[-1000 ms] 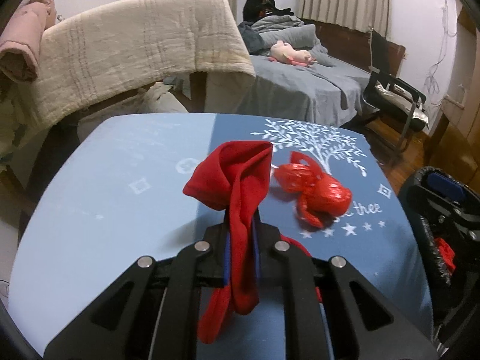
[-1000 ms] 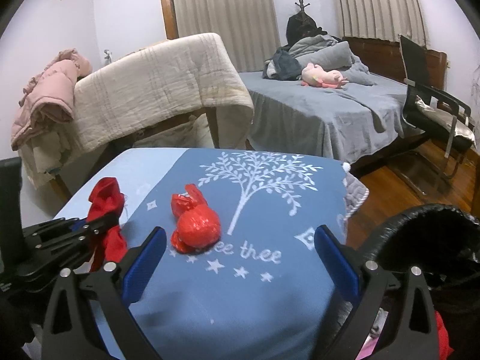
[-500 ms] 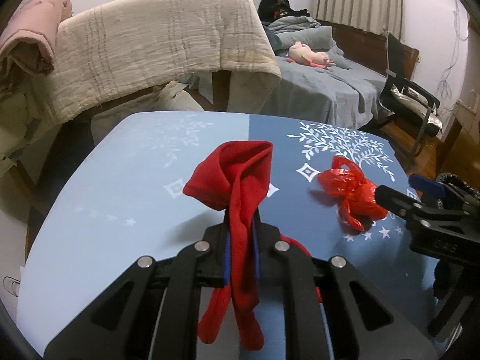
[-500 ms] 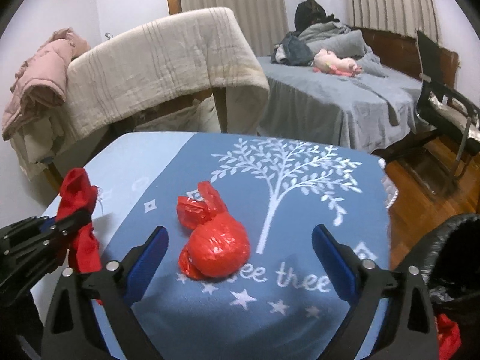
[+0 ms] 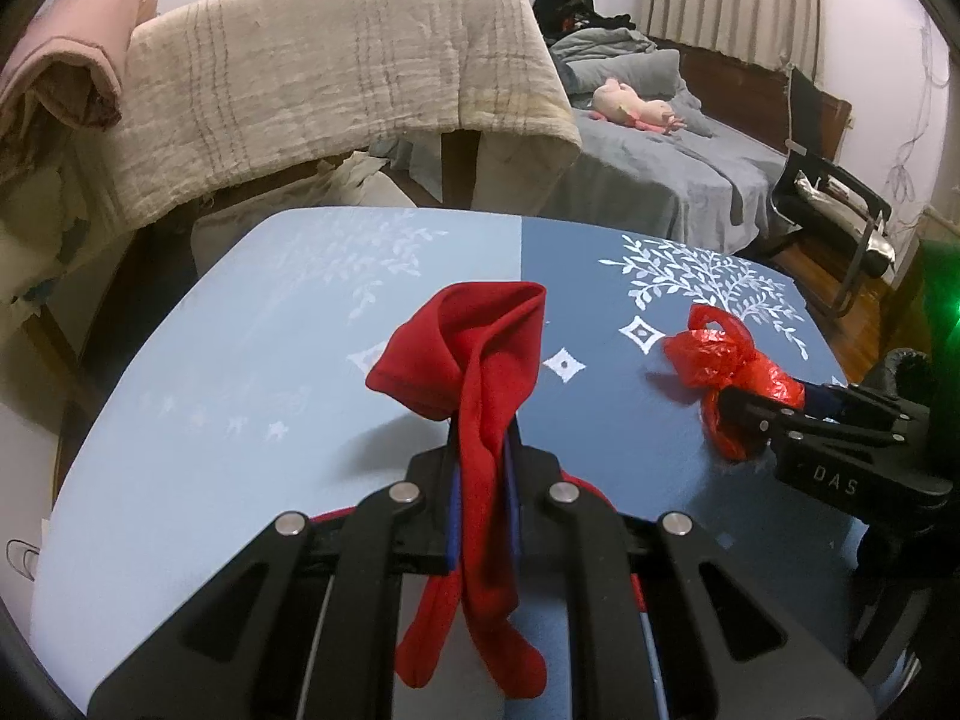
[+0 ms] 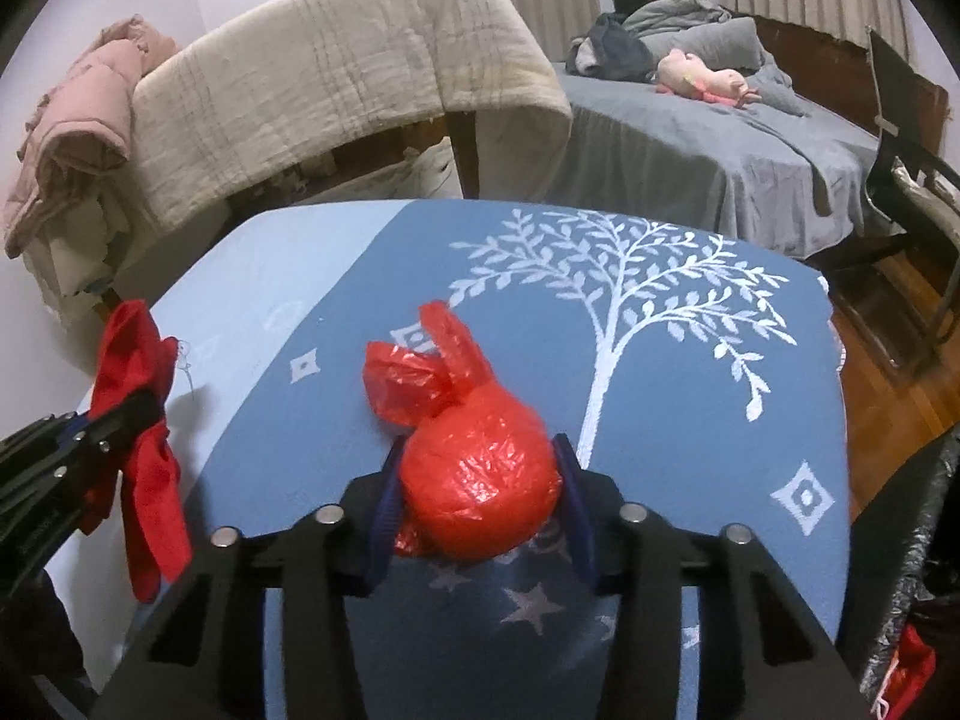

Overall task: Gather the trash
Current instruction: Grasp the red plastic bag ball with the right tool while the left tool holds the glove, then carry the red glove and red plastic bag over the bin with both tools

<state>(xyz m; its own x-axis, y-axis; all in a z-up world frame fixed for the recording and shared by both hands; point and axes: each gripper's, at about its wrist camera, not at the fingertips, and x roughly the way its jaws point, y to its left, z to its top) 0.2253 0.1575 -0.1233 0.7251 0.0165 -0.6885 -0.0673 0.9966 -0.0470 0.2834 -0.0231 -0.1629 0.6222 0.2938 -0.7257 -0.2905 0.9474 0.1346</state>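
A knotted red plastic bag (image 6: pixel 474 480) lies on the blue tree-print tablecloth (image 6: pixel 690 420). My right gripper (image 6: pixel 477 483) has its jaws closing around the bag's round body, and the blue pads (image 6: pixel 384 504) touch both of its sides. In the left wrist view the same bag (image 5: pixel 726 360) sits at the right with the right gripper (image 5: pixel 738 420) on it. My left gripper (image 5: pixel 480 456) is shut on a red cloth (image 5: pixel 474 354), which stands up above the fingers and hangs down behind them. The right wrist view shows that left gripper (image 6: pixel 138 414) and the red cloth (image 6: pixel 132 360) at the far left.
A black-lined bin (image 6: pixel 918 510) stands off the table's right edge, with something red inside. Behind the table is a chair draped with a beige blanket (image 6: pixel 336 78), and a grey bed (image 6: pixel 720 144) with a pink plush toy. A black chair (image 5: pixel 834 210) stands at the right.
My right gripper came forward and down over the red bag and its jaws narrowed from wide open onto the bag. The left gripper kept its hold on the red cloth and shifted a little.
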